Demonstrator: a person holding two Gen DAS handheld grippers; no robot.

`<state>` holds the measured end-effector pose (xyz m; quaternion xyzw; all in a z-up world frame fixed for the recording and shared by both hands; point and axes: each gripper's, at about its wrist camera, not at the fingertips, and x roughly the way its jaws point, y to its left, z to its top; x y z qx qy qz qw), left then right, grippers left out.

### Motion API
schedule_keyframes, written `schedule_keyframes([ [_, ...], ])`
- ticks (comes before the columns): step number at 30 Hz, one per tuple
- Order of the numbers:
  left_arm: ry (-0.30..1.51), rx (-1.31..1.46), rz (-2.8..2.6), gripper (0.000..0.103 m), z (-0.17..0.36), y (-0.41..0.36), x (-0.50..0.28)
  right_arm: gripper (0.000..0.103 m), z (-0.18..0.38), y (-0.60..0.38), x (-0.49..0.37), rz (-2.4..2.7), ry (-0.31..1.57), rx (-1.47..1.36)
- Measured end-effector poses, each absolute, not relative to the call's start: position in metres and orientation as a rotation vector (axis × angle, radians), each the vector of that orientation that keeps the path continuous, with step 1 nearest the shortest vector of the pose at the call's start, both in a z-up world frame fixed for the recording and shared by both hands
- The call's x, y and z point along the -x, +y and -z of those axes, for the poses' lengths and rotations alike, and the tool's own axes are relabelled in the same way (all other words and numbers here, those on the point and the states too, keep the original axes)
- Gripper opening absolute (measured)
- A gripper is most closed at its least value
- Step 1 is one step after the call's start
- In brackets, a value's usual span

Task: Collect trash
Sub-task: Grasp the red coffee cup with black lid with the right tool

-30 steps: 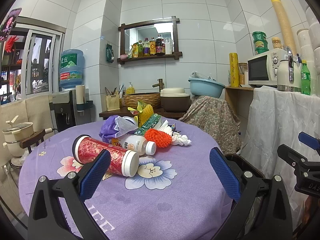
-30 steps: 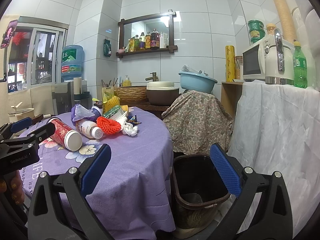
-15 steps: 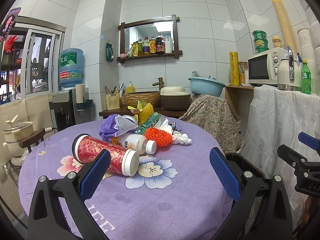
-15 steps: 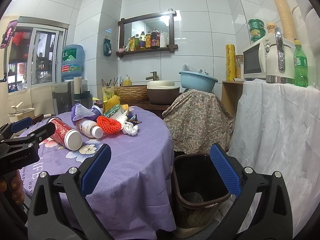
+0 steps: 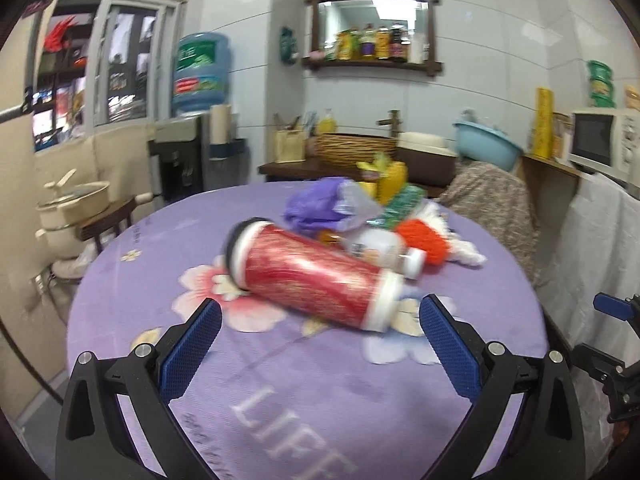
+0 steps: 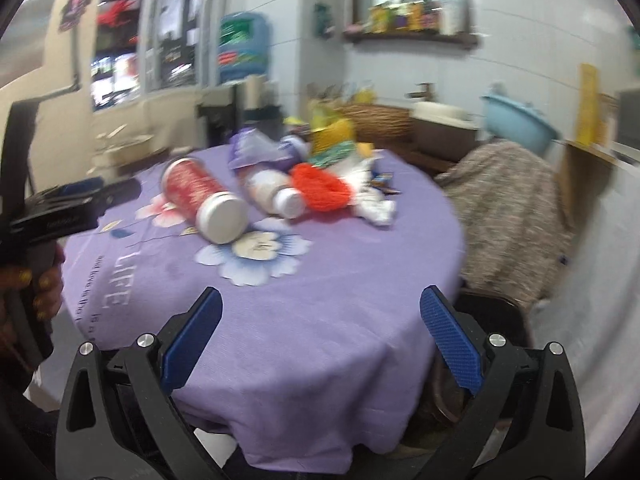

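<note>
A red canister [image 5: 316, 276] with white ends lies on its side on the purple tablecloth [image 5: 304, 392]. Behind it sit a white bottle [image 5: 380, 250], an orange net [image 5: 426, 240], a purple bag [image 5: 320, 206], white tissue [image 5: 466, 254] and yellow and green wrappers [image 5: 396, 188]. My left gripper [image 5: 318, 344] is open, just short of the canister. My right gripper [image 6: 318, 340] is open over the table's near edge, well short of the canister [image 6: 204, 196], bottle [image 6: 274, 194] and orange net [image 6: 320, 186]. A dark bin [image 6: 492, 320] shows behind my right finger.
A covered stool [image 5: 488, 200] stands right of the table, a white-draped counter [image 5: 600, 248] with a microwave [image 5: 600, 144] beyond it. A chair with pots [image 5: 76, 208] is at left. A hand [image 6: 32, 284] holds the left gripper at the right wrist view's left edge.
Both views have swung left and closer to the table. The canister now lies between my left fingers' line of sight; the bin has slid to the lower right of the right view.
</note>
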<state>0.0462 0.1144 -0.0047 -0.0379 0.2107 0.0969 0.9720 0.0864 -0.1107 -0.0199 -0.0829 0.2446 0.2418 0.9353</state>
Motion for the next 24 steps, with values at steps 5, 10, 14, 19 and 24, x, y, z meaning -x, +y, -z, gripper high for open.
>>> schedule_keyframes([
  [5, 0.457, 0.102, -0.309, 0.098, 0.002, 0.167, -0.046, 0.098, 0.004, -0.039, -0.122, -0.704, 0.515, 0.283],
  [10, 0.488, 0.145, -0.406, 0.098, 0.003, 0.208, -0.043, 0.098, -0.006, 0.037, -0.151, -0.874, 0.538, 0.443],
  [14, 0.511, 0.171, -0.449, 0.098, 0.006, 0.228, -0.041, 0.098, -0.005, 0.096, -0.179, -0.941, 0.603, 0.565],
  [19, 0.523, 0.165, -0.479, 0.098, 0.008, 0.241, -0.040, 0.098, 0.011, 0.168, -0.206, -0.939, 0.685, 0.794],
  [24, 0.542, 0.161, -0.486, 0.098, 0.012, 0.248, -0.042, 0.098, 0.032, 0.207, -0.221, -0.875, 0.740, 0.964],
])
